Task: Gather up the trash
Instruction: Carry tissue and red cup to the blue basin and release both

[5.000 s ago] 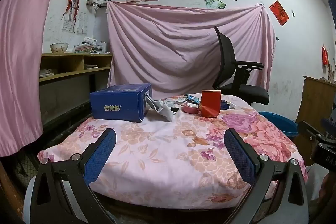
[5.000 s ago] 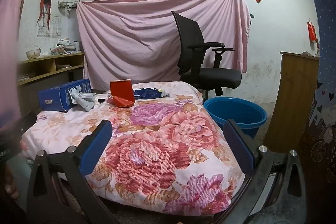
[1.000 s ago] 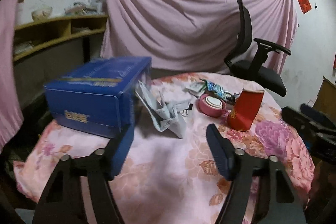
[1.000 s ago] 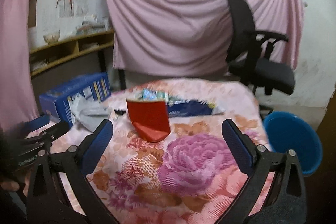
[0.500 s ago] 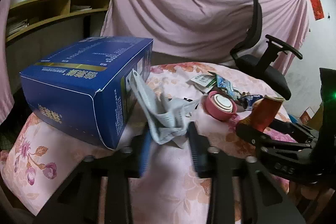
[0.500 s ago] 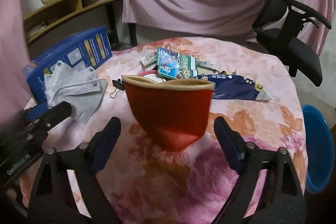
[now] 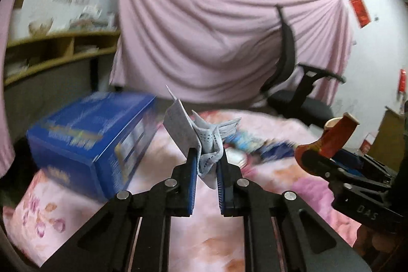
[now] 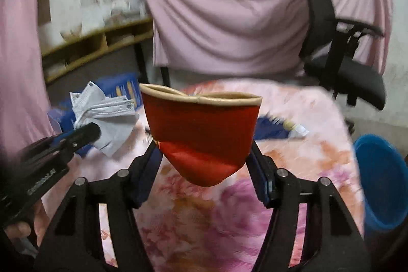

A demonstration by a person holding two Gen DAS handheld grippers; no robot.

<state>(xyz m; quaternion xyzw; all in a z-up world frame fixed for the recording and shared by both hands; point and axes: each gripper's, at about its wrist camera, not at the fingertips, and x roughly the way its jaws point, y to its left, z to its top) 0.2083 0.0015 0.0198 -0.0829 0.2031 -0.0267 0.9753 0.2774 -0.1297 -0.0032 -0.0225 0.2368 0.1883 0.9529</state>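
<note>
Grey crumpled paper (image 7: 204,144) in left tongs (image 7: 207,157), red cup (image 8: 204,129) in right tongs (image 8: 204,157)

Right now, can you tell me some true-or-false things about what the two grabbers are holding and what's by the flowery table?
1. The left gripper has its jaws shut on the crumpled grey-white face masks. True.
2. The right gripper is empty. False: it holds the squashed red paper cup.
3. The round blue plastic basin sits on the flowery tablecloth. False: it is beside the table, lower down.
4. A blue cardboard box lies left of the masks. True.
</note>
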